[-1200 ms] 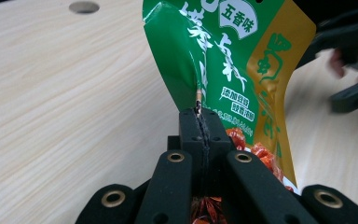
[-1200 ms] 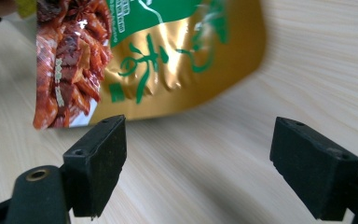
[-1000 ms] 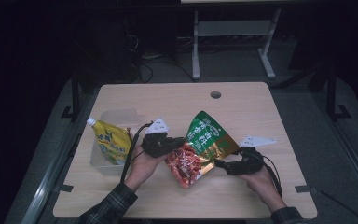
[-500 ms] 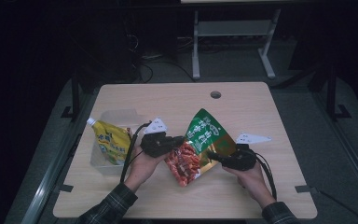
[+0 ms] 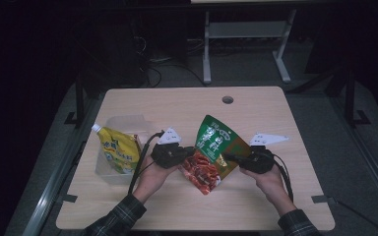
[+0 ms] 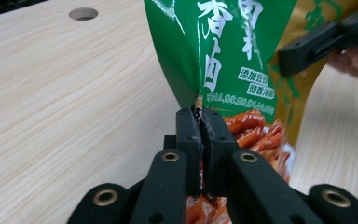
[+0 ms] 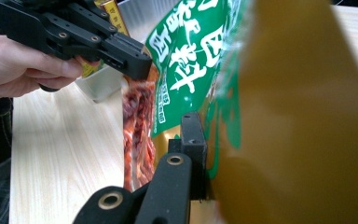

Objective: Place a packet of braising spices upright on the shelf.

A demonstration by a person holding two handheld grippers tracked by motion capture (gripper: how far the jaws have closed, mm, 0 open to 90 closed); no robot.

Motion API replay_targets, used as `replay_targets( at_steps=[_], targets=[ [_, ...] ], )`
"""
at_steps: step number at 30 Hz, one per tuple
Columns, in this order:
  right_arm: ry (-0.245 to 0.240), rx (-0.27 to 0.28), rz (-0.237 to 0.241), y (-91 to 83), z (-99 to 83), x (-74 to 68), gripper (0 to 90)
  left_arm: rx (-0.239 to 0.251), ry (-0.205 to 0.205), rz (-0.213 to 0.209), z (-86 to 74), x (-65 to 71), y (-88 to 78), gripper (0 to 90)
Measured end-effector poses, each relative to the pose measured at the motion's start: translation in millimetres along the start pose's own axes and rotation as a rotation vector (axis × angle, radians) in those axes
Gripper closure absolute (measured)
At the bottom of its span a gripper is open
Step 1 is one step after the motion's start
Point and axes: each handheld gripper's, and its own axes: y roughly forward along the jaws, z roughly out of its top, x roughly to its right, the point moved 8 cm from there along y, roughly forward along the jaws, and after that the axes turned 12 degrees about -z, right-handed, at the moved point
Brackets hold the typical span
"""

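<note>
A green and red snack bag [image 5: 215, 142] is held between my two grippers over the middle of the table. My left gripper [image 5: 189, 151] is shut on the bag's left edge. In the left gripper view its pads [image 6: 189, 128] pinch the crease of the bag [image 6: 223, 51], and its jaws have just been easing open slightly with the bag still clamped. My right gripper [image 5: 227, 157] has just been closing and is now shut on the bag's right edge. In the right gripper view one jaw presses the bag [image 7: 186, 51], and the foil hides the other.
A yellow spouted pouch [image 5: 118, 150] lies in a clear container [image 5: 123, 122] at the table's left. A cable hole [image 5: 227, 100] sits near the far edge of the wooden table [image 5: 177, 108]. Dark floor and a desk frame lie beyond.
My right gripper moved left to the bag's right edge and closed on it. The left gripper kept its place and its hold on the bag.
</note>
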Motion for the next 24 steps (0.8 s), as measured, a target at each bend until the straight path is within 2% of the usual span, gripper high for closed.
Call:
replay_targets(
  at_steps=[1, 3, 4, 6, 8, 11, 15, 20, 24],
  targets=[
    [-0.007, 0.0, -0.002, -1.0, 1.1, 0.4, 89.4, -0.005, 0.003, 0.02, -0.1, -1.9, -0.7, 82.2],
    [-0.008, -0.002, 0.001, -3.0, 2.6, 1.2, 89.5, 0.004, -0.011, 0.016, 0.2, -3.2, -3.5, 77.2],
    [-0.005, -0.001, 0.002, -3.9, 3.5, 1.3, 89.5, 0.0, -0.022, 0.023, 0.1, -3.1, -4.6, 69.8],
    [-0.005, 0.0, 0.0, -5.2, 5.6, 1.6, 89.6, -0.007, -0.008, 0.021, -0.1, 0.7, -6.5, 61.1],
    [-0.01, -0.001, -0.003, -5.6, 8.4, 2.2, 89.6, -0.016, 0.003, -0.002, -1.5, 8.5, -6.6, 54.1],
    [-0.011, 0.001, -0.008, -5.2, 13.2, 3.2, 89.7, -0.055, 0.028, -0.034, -9.9, 20.1, -5.4, 46.6],
    [-0.02, -0.001, -0.014, -3.2, 23.1, 1.7, 89.7, -0.099, 0.032, -0.084, -26.7, 30.9, -5.4, 41.5],
    [-0.043, 0.015, -0.013, 0.3, 36.7, -1.5, 89.7, -0.118, 0.01, -0.126, -45.4, 39.7, -10.5, 35.8],
    [-0.067, 0.026, -0.009, 2.7, 47.7, -6.0, 89.8, -0.126, 0.016, -0.15, -55.7, 46.1, -17.7, 30.7]
  ],
)
